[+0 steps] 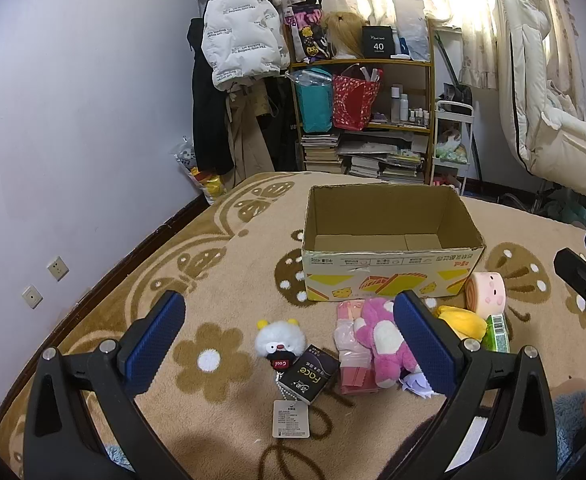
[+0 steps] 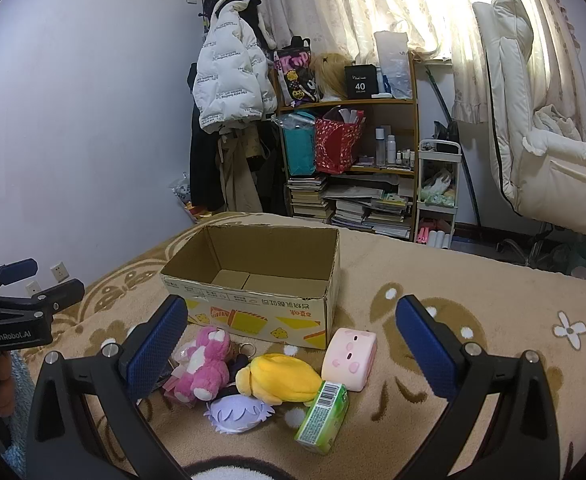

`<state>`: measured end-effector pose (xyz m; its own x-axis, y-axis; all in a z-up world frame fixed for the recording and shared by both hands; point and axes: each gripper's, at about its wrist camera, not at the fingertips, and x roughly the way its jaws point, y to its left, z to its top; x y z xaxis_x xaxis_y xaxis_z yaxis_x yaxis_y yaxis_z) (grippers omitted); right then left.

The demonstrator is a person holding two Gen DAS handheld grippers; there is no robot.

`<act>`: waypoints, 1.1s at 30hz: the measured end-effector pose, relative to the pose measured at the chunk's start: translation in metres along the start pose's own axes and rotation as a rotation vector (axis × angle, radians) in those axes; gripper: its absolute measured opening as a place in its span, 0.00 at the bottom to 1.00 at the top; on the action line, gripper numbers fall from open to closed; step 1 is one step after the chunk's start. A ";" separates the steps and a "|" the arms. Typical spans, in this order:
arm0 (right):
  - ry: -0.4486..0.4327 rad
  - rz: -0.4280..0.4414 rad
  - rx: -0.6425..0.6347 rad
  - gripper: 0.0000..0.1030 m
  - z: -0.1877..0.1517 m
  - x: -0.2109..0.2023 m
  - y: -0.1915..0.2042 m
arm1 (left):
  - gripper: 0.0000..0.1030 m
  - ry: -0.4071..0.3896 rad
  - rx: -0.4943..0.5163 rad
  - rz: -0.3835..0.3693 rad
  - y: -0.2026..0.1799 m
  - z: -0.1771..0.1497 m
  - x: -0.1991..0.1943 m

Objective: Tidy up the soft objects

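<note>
An empty cardboard box (image 1: pixel 389 276) (image 2: pixel 261 308) stands on the patterned blanket. In front of it lie a white fluffy keychain toy (image 1: pixel 279 338), a black tissue pack (image 1: pixel 307 374), a pink plastic packet (image 1: pixel 351 354), a pink plush (image 1: pixel 381 340) (image 2: pixel 205 362), a yellow plush (image 1: pixel 463 320) (image 2: pixel 281 378), a pink roll-shaped plush (image 1: pixel 487 294) (image 2: pixel 349 358), a green tissue pack (image 1: pixel 498 334) (image 2: pixel 323 416) and a lilac-haired doll (image 2: pixel 237 412). My left gripper (image 1: pixel 289 344) is open above the white toy and the pink plush. My right gripper (image 2: pixel 293 350) is open above the yellow plush.
The blanket (image 1: pixel 221 280) covers a bed that ends at the lilac wall on the left. Behind the bed stand a cluttered bookshelf (image 1: pixel 363 120), hanging coats (image 1: pixel 237 40) and a white trolley (image 1: pixel 453 140). A white padded chair (image 1: pixel 545 120) is at the far right.
</note>
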<state>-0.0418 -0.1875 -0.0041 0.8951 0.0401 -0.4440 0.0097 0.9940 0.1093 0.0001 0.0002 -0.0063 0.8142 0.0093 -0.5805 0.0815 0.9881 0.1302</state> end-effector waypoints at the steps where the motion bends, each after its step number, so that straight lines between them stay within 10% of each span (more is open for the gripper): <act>1: 0.000 0.000 0.000 1.00 -0.003 0.001 -0.001 | 1.00 0.001 0.001 0.000 -0.001 0.001 -0.001; 33: 0.033 -0.004 0.003 1.00 -0.009 0.011 -0.006 | 1.00 0.067 0.023 -0.006 -0.002 0.002 0.010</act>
<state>-0.0358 -0.1922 -0.0183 0.8801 0.0399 -0.4732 0.0142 0.9938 0.1101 0.0091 -0.0019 -0.0106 0.7732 0.0148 -0.6340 0.1001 0.9843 0.1450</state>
